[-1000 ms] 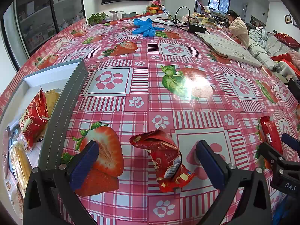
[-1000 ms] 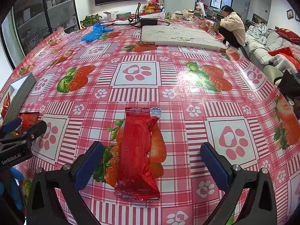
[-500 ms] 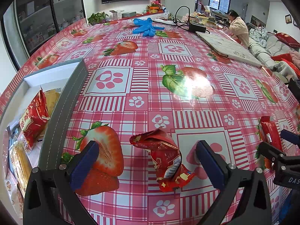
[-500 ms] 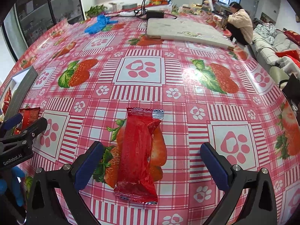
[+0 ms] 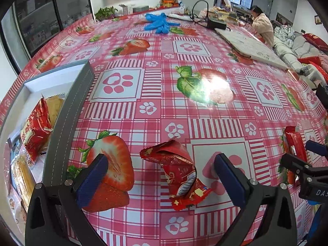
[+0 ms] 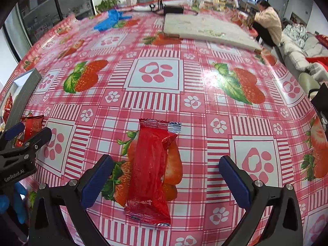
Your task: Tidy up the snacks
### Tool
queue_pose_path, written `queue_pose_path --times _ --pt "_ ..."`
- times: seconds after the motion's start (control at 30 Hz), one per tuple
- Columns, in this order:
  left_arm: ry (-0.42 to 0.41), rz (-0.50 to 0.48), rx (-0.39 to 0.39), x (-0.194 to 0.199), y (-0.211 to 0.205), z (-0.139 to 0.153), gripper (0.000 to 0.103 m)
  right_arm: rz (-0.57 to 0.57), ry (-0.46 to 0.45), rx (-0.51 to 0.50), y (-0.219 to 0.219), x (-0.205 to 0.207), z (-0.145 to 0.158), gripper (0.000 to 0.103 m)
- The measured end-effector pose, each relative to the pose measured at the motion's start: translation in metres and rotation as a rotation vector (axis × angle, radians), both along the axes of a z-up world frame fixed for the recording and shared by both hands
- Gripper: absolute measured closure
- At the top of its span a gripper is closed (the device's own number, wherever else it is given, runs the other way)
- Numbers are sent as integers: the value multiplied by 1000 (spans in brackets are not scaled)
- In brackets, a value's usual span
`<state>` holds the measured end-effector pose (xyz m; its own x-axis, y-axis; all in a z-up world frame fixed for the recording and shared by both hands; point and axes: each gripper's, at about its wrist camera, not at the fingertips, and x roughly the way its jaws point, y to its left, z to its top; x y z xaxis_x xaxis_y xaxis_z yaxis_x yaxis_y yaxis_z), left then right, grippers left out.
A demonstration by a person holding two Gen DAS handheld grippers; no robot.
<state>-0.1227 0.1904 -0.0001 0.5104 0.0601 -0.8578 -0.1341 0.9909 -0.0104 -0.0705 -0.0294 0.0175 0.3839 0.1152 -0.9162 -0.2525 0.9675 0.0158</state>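
Where claws gape: lengthwise red packet [image 6: 150, 172]

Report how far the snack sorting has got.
Done: several packets lie in the grey box. In hand: nothing; the left gripper brackets the crumpled red packet, the right gripper the flat red packet, both open. Left: both packets.

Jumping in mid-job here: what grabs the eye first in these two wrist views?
The loud pink strawberry-and-paw tablecloth fills both views. Between the open left gripper fingers sits a crumpled red snack packet, and a flat red snack bar lies lengthwise between the open right gripper fingers. At the left edge a grey box already holds red and yellow snack packs.
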Motion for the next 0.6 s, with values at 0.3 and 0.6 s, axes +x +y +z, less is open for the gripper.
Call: queue_pose_path --times 0.3,0.6 --pt "22 -122 -83 -4 -16 15 76 17 16 33 -2 1 13 79" --pt "-20 -106 -202 -33 5 43 76 4 77 258 -16 -14 27 79"
